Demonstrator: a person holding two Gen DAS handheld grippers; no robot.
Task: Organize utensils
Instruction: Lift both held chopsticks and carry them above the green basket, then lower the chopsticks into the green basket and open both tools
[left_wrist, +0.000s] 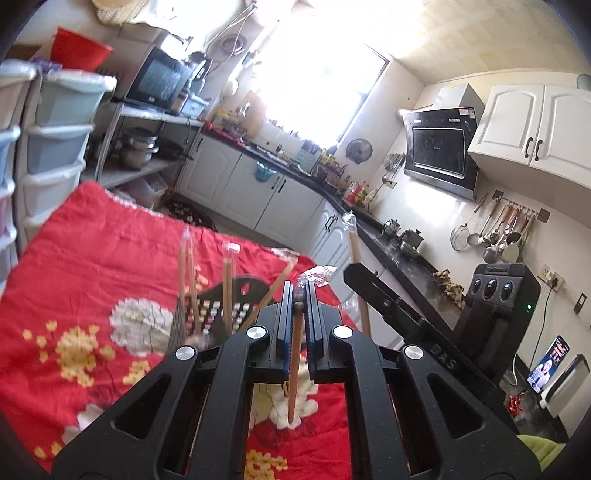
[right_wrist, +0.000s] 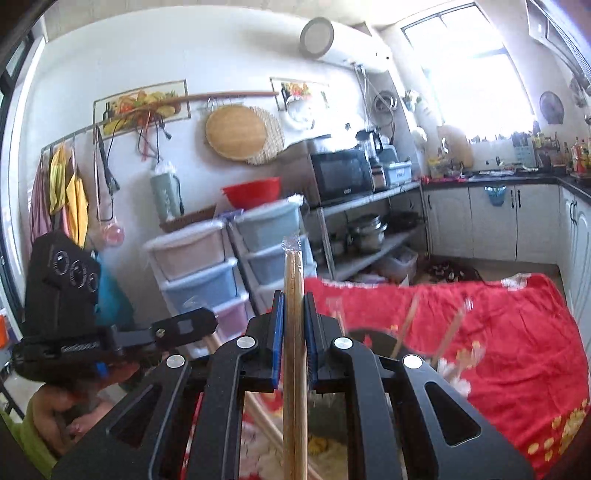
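The left gripper clamps one wrapped chopstick. The right gripper clamps a wrapped chopstick pair above the red floral cloth.

Daylight floods in from the window, blown out to pure white with glare bleeding onto nearby walls. Room bright overall. Heavy fisheye bending, dark vignette in the corners. Chopsticks in the holder motion-blurred; the nearest foreground slightly soft.

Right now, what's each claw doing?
Left gripper shut on wrapped chopsticks. Right gripper shut on another pair. Black holder ahead, nothing blocking.
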